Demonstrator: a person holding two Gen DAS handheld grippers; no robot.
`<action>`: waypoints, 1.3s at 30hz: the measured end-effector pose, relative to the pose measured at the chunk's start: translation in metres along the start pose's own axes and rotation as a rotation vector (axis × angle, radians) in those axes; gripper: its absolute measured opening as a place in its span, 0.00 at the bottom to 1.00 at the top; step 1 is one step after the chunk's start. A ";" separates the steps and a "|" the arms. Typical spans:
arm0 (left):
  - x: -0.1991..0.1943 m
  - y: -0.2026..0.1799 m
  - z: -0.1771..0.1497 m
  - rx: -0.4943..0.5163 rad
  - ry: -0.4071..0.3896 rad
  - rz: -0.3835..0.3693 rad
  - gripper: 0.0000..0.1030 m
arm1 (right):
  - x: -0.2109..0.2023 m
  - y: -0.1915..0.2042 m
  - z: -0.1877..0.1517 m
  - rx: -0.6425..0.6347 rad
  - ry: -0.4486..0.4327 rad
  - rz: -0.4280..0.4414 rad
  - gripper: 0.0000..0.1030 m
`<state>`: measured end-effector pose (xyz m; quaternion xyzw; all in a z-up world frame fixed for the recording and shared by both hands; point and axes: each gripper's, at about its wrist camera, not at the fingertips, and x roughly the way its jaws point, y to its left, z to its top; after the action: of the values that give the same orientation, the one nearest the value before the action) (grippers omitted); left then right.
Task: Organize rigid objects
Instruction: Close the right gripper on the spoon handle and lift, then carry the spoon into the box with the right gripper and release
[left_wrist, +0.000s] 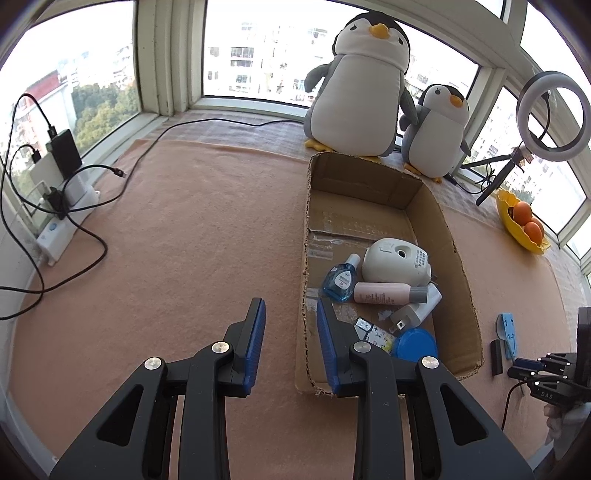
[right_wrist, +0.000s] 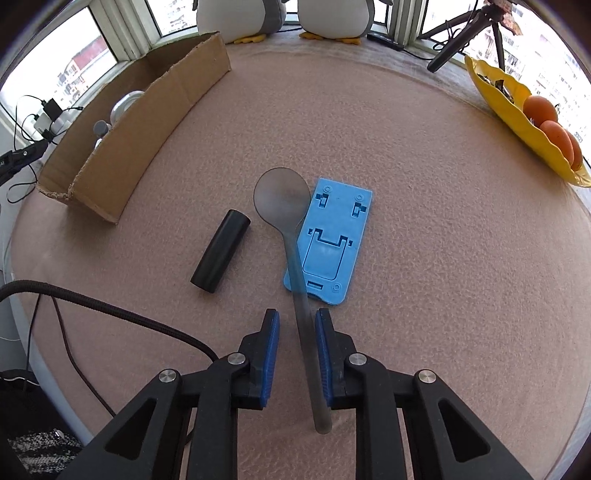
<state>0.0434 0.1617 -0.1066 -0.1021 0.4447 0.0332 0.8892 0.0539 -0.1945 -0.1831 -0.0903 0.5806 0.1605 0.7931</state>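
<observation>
We see R gripper (right_wrist: 297, 354) fingers straddling grey spoon (right_wrist: 291, 236) handle, contact unclear; L gripper (left_wrist: 291, 343) apart, empty; box (left_wrist: 458, 266) partly hides contents.

Loads of bare blanket (left_wrist: 192, 236) sitting open left of the cardboard box (left_wrist: 458, 266). On the right side, a black cylinder (right_wrist: 221, 256) and blue phone stand (right_wrist: 332, 240) are crowding the grey spoon (right_wrist: 291, 236), and the box wall is blocking further left.

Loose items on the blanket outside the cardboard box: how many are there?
3, all right of the cardboard box: a black cylinder, a grey spoon whose handle runs between the right hand-held gripper's fingers, and a blue flat stand partly under the spoon.
</observation>
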 end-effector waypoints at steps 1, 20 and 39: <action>0.000 -0.001 -0.001 0.004 0.004 -0.003 0.26 | 0.000 0.000 0.001 0.003 -0.001 -0.001 0.18; 0.001 -0.005 -0.005 0.005 0.014 -0.012 0.26 | -0.014 0.011 0.003 0.016 -0.069 -0.019 0.07; 0.016 -0.007 0.008 0.015 0.020 -0.016 0.26 | -0.075 0.064 0.068 -0.037 -0.282 0.047 0.07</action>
<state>0.0600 0.1560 -0.1136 -0.0993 0.4530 0.0219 0.8857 0.0708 -0.1237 -0.0886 -0.0679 0.4623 0.2008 0.8610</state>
